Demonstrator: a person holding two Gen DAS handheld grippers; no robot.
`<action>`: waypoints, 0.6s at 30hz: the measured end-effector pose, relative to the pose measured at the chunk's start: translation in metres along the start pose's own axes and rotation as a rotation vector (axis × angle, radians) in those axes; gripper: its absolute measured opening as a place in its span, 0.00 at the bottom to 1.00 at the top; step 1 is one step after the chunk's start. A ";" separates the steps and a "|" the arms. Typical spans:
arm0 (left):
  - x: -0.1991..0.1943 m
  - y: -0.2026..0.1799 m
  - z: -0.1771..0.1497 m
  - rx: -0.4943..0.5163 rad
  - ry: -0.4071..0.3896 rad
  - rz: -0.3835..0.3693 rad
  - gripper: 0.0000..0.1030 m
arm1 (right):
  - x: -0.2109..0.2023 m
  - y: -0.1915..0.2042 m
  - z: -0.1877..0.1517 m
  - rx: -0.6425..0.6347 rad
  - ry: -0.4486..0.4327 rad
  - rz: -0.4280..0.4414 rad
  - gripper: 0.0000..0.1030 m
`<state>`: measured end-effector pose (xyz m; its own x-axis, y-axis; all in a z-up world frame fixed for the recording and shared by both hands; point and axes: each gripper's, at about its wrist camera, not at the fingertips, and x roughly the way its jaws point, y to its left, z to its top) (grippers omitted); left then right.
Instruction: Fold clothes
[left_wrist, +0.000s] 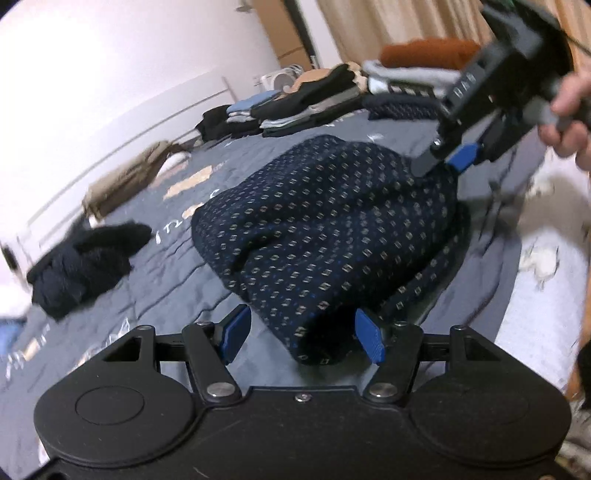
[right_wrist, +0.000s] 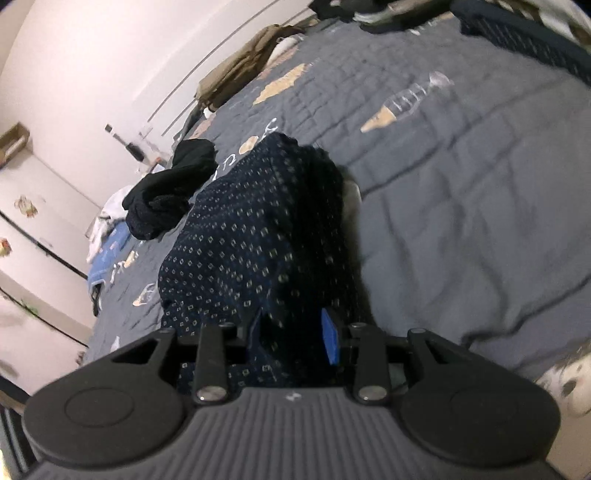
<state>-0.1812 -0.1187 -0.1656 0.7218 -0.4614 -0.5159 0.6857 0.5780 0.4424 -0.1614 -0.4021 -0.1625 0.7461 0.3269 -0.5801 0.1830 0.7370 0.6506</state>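
A navy garment with a small diamond pattern (left_wrist: 325, 229) lies in a folded heap on the grey bedspread (left_wrist: 173, 295). My left gripper (left_wrist: 303, 338) is open, its blue pads wide apart around the garment's near corner. My right gripper (left_wrist: 439, 164), held by a person's hand (left_wrist: 569, 110), is at the garment's far edge. In the right wrist view the navy garment (right_wrist: 251, 236) runs up between the right gripper's (right_wrist: 293, 336) parted jaws; the right pad (right_wrist: 330, 339) shows and fabric covers the left one.
A crumpled black garment (left_wrist: 85, 266) (right_wrist: 166, 192) lies left of the navy one. Stacks of folded clothes (left_wrist: 295, 107) line the bed's far side. A beige garment (left_wrist: 125, 181) (right_wrist: 236, 70) rests by the white wall. Bare bedspread (right_wrist: 461, 184) stretches to the right.
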 end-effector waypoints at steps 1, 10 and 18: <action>0.002 -0.006 0.000 0.041 -0.009 0.029 0.58 | 0.002 -0.001 -0.002 0.016 -0.005 0.016 0.33; 0.033 -0.041 -0.009 0.364 -0.026 0.177 0.13 | 0.008 -0.016 -0.012 0.138 -0.048 0.058 0.07; -0.010 -0.034 -0.006 0.384 -0.041 0.072 0.09 | -0.031 -0.008 -0.021 0.130 -0.120 0.101 0.05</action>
<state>-0.2122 -0.1297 -0.1803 0.7671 -0.4596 -0.4475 0.6130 0.3197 0.7225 -0.1995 -0.4061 -0.1601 0.8343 0.3168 -0.4513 0.1785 0.6192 0.7647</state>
